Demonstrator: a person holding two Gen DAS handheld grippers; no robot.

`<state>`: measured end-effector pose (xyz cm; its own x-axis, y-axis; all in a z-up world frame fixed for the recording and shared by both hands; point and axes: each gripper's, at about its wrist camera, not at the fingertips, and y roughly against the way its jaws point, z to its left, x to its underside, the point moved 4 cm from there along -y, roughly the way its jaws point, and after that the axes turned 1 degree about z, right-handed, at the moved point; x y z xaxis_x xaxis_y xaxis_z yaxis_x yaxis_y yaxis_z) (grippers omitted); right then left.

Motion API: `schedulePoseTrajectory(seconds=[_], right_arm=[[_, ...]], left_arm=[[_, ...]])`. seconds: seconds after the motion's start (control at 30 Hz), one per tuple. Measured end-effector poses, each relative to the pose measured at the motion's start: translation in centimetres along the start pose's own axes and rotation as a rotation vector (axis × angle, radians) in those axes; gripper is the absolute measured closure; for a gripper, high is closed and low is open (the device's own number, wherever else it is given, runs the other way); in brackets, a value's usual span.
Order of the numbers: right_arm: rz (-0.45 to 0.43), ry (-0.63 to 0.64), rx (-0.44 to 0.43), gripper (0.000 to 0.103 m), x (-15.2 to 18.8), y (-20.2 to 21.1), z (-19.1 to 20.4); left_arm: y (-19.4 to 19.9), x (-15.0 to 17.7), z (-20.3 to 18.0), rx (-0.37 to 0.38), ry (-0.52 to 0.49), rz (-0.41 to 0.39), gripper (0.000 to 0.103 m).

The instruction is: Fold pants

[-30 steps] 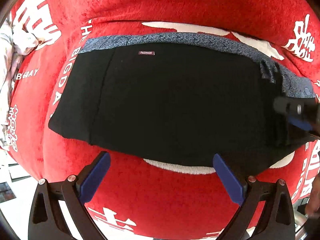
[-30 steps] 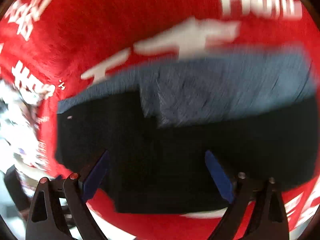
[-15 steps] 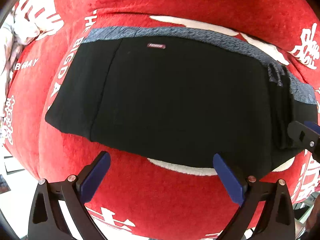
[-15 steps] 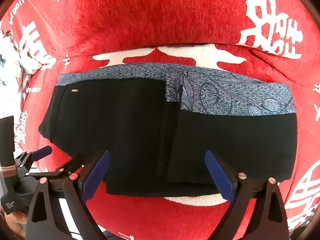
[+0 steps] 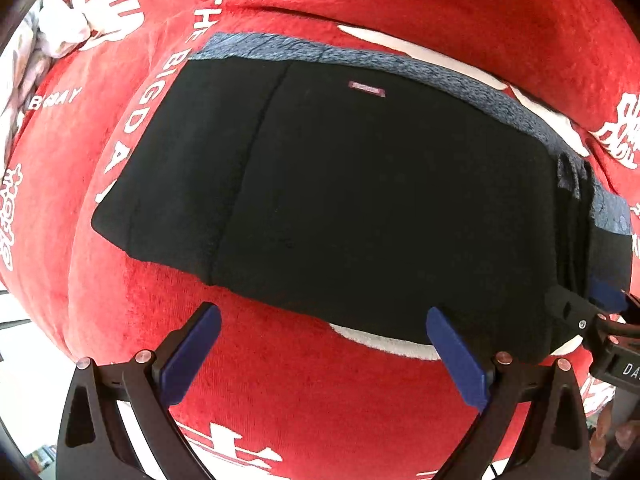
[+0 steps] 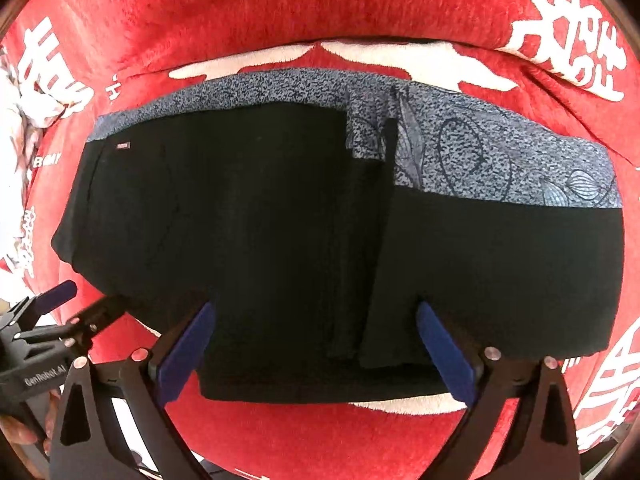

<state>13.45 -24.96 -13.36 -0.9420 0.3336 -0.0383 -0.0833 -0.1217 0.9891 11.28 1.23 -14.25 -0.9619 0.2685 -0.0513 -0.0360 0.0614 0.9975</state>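
Far left, a crumpled pale cloth (image 5: 60,28), well apart from the work. Next to it, on the red plush blanket (image 5: 280,380) with white lettering, the black pants (image 5: 360,200), flat and already folded down to a squat rectangle, the blue-grey patterned waistband (image 6: 480,148) along the far edge and a small label (image 5: 366,89) just below it.

At the near edge, the left tongs (image 5: 320,316): spread wide, pinching nothing, their right finger over the hem. Little changed here in the last second beyond a slight drift of the view toward the left.

Toward the right, the news of the moment: the right-hand panel (image 6: 500,272) laid over the middle of the garment, its edge forming a soft ridge down the centre. A second ago, a blurred sweep over this cloth by the right tongs (image 6: 315,312); half a second ago, already backing away; now drawn back to the near hem, spread apart and empty, hovering low over the fabric.

Reading of the change: cloth released and lying by itself, both tools clear, this fold apparently finished. Probably left to do, if anything: one more fold across the centre ridge, or a smoothing of the stacked layers there, the likeliest spot for a slip or a bulge.
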Motion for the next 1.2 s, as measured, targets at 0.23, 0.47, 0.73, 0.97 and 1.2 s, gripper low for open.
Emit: schedulePoseTrajectory(seconds=[0.23, 0.47, 0.73, 0.97, 1.2], right_arm=[[0.014, 0.033, 0.059, 0.000, -0.1, -0.2, 1.2], [-0.070, 0.245, 0.070, 0.000, -0.3, 1.8, 5.6], [0.017, 0.100, -0.143, 0.052, -0.2, -1.2, 4.9], [0.026, 0.067, -0.208, 0.052, -0.4, -1.7, 3.7], [0.020, 0.090, -0.190, 0.047, -0.3, -2.0, 4.0]], left_arm=[[-0.5, -0.3, 2.1, 0.020, 0.030, -0.007, 0.000], [-0.1, -0.9, 5.5, 0.093, 0.107, -0.080, 0.000], [-1.0, -1.3, 9.8, 0.375, 0.289, -0.109, 0.000], [-1.8, -3.1, 10.1, 0.549, 0.331, -0.156, 0.000], [0.4, -3.7, 9.3, 0.603, 0.313, -0.224, 0.000]])
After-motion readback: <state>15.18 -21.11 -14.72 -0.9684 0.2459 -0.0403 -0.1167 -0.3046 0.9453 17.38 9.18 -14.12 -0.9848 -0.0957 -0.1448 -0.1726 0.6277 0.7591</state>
